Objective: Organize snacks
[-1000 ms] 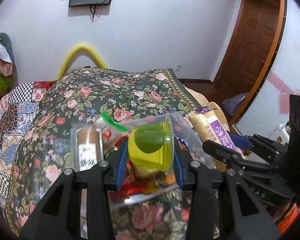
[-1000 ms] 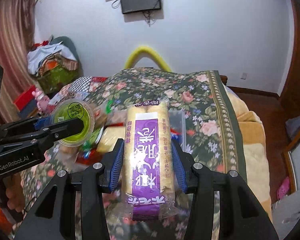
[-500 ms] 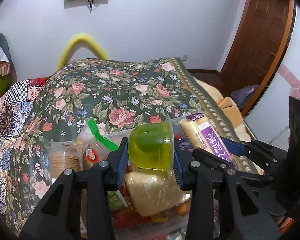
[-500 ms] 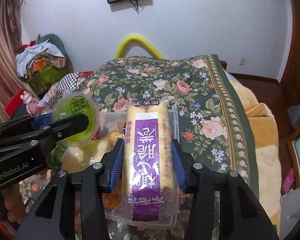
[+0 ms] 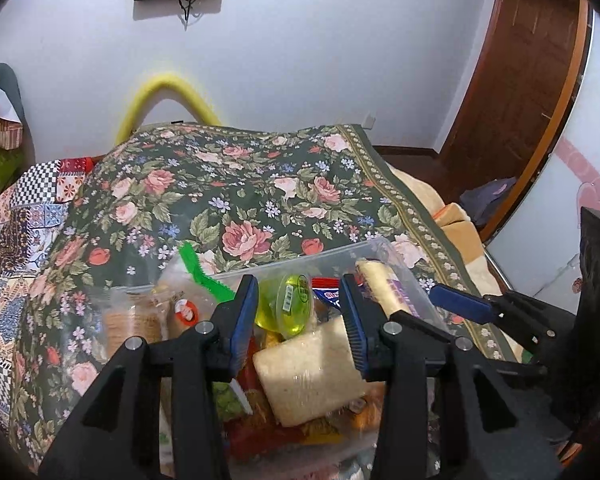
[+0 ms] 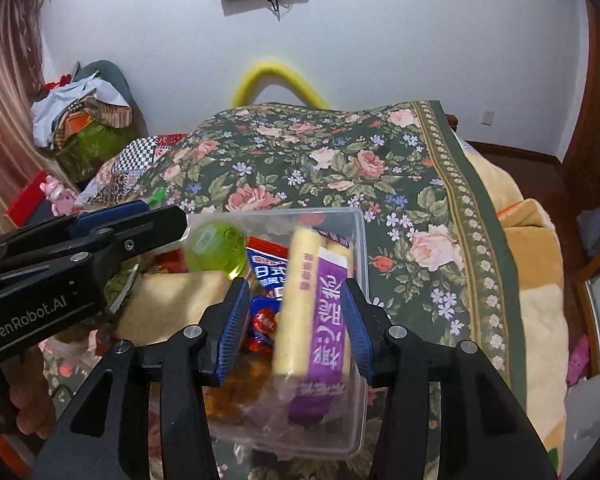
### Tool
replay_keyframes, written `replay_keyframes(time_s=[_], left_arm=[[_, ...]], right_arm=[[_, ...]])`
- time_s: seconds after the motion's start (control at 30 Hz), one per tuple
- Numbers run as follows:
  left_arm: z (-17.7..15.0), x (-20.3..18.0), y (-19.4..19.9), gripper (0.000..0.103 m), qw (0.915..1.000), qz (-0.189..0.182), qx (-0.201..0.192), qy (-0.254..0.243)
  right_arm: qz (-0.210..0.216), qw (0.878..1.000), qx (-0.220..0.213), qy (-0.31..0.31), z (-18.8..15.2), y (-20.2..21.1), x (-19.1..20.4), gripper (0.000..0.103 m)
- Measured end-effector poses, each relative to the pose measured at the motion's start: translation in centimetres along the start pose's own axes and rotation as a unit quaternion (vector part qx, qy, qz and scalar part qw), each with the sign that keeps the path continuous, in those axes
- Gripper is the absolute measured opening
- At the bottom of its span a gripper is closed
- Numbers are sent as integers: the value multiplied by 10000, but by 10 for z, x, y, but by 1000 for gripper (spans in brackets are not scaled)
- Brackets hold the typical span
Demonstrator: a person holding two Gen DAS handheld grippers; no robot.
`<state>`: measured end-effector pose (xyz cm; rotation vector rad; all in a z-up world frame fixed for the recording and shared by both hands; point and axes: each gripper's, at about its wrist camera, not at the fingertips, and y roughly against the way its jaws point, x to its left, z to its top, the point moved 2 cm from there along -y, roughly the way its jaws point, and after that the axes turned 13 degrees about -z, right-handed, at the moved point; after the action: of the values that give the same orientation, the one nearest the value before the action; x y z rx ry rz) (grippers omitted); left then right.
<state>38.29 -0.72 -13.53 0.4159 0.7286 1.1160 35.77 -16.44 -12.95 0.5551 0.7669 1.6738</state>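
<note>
The clear bin (image 6: 358,240) sat on the floral bedspread (image 6: 380,168), already full. The purple bread pack (image 6: 316,304) lay lengthwise, near to far, between the right gripper (image 6: 294,320)'s spread jaws. The green jelly cup (image 5: 288,306) lay loose just beyond the open left gripper (image 5: 298,320).

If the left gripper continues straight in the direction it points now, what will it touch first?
Most likely the green jelly cup, lying between and just beyond the open left gripper in the clear plastic container. Depth is uncertain; the pale wrapped block below could come first.
</note>
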Motion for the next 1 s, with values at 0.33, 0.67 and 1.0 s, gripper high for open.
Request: replay_keyframes(time_s=[0.33,0.67,1.0], left_arm=[[-7,-34,103,41,9965,104,-751,-340],[-42,-81,236,44,9809,213,-1786,-747],[-80,-100,288,74,9705,369,-2198,-919]], right_arm=[[-7,9981,-618,-17,5,87,-2,44],[206,9830,-1823,-93,-12,227,7,52],[195,9721,-2331,-186,-44,281,21,81]])
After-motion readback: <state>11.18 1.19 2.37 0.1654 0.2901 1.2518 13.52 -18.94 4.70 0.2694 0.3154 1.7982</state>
